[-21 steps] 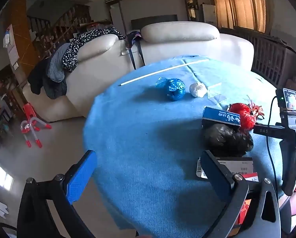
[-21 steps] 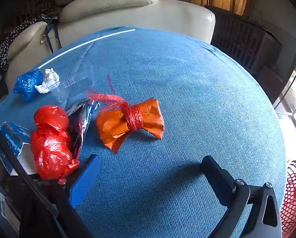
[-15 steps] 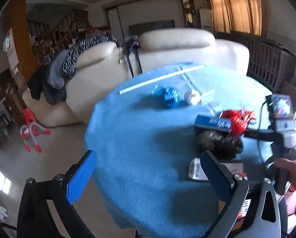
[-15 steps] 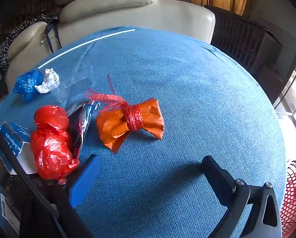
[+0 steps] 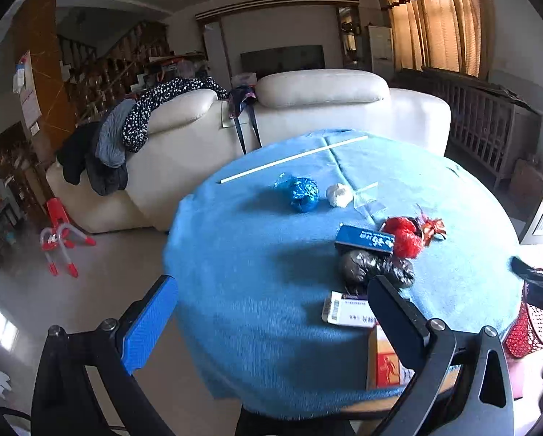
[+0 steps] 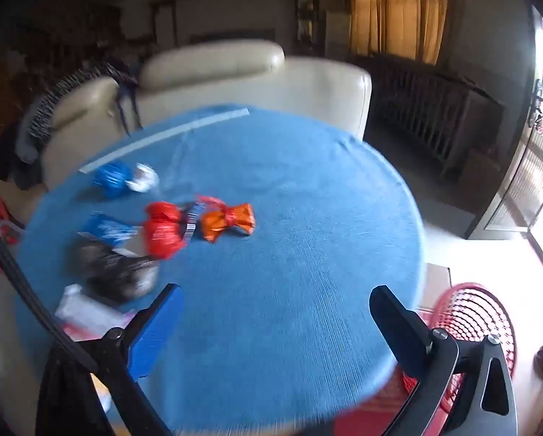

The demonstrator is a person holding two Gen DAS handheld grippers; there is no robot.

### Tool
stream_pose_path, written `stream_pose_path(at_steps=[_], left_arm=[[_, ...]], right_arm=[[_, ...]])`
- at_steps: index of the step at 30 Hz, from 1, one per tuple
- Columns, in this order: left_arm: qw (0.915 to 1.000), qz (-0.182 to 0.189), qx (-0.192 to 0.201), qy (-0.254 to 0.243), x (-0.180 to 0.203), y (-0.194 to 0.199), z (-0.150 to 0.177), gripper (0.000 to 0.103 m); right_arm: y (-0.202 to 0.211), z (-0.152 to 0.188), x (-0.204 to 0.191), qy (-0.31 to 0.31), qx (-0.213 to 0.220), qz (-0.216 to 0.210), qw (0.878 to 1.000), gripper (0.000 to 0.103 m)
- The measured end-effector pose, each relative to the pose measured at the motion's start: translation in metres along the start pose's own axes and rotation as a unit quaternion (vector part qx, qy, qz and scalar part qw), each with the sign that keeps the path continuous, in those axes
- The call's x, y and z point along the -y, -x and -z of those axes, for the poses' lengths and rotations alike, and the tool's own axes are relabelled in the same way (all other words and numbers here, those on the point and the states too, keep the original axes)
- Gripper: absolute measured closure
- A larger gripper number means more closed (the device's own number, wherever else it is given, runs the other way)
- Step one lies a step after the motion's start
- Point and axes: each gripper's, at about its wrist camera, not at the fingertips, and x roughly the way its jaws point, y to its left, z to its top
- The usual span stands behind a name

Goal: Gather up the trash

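Left gripper [image 5: 271,312]: jaws wide apart, holding nothing, lower frame.
Right gripper [image 6: 275,321]: jaws wide apart, empty, lower frame.
Trash: crumpled red plastic bag [image 6: 161,229], orange foil wrapper [image 6: 228,219], black plastic bag [image 5: 375,267], centre-left on round blue-clothed table [image 6: 289,254].
Red mesh basket [image 6: 471,318]: lower right, beside table.

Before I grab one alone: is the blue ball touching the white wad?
Apart. In the left wrist view a strip of tablecloth shows between the blue ball and the white wad.
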Motion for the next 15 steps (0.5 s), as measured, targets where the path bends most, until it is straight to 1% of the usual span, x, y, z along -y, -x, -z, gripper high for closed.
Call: stream_pose_path(at_steps=[3,5,7,9,10,11,13,14,15], left_arm=[[1.0000,0.006,0.007,-0.002,0.002,0.015,0.004,0.000],[0.9999,0.006,0.014,-0.004,0.001,0.027,0.007,0.000],[0.9997,0.007,0.024,-0.007,0.000,0.037,0.010,0.000],[0.9994,0.008,0.031,-0.011,0.000,0.047,0.013,0.000],[0.9993,0.008,0.033,-0.012,0.003,0.050,0.011,0.000],[0.9991,0.010,0.038,-0.014,0.002,0.055,0.012,0.000],[0.9987,0.008,0.046,-0.020,0.001,0.062,0.015,0.000],[0.9984,0.007,0.051,-0.023,0.001,0.065,0.016,0.000],[0.9982,0.006,0.054,-0.025,0.000,0.068,0.017,0.000]], right_arm=[[0.070,0.007,-0.009,0.012,0.052,-0.002,0.999,0.000],[0.099,0.009,-0.020,-0.001,0.078,-0.015,0.997,0.000],[0.126,0.018,-0.020,-0.023,0.097,-0.034,0.994,0.000],[0.141,0.032,-0.021,-0.060,0.097,-0.063,0.992,0.000],[0.144,0.038,-0.024,-0.065,0.090,-0.081,0.991,0.000],[0.146,0.043,-0.026,-0.065,0.086,-0.083,0.991,0.000],[0.148,0.047,-0.031,-0.064,0.076,-0.062,0.993,0.000],[0.150,0.046,-0.033,-0.069,0.076,-0.055,0.993,0.000],[0.154,0.047,-0.031,-0.073,0.082,-0.057,0.992,0.000]])
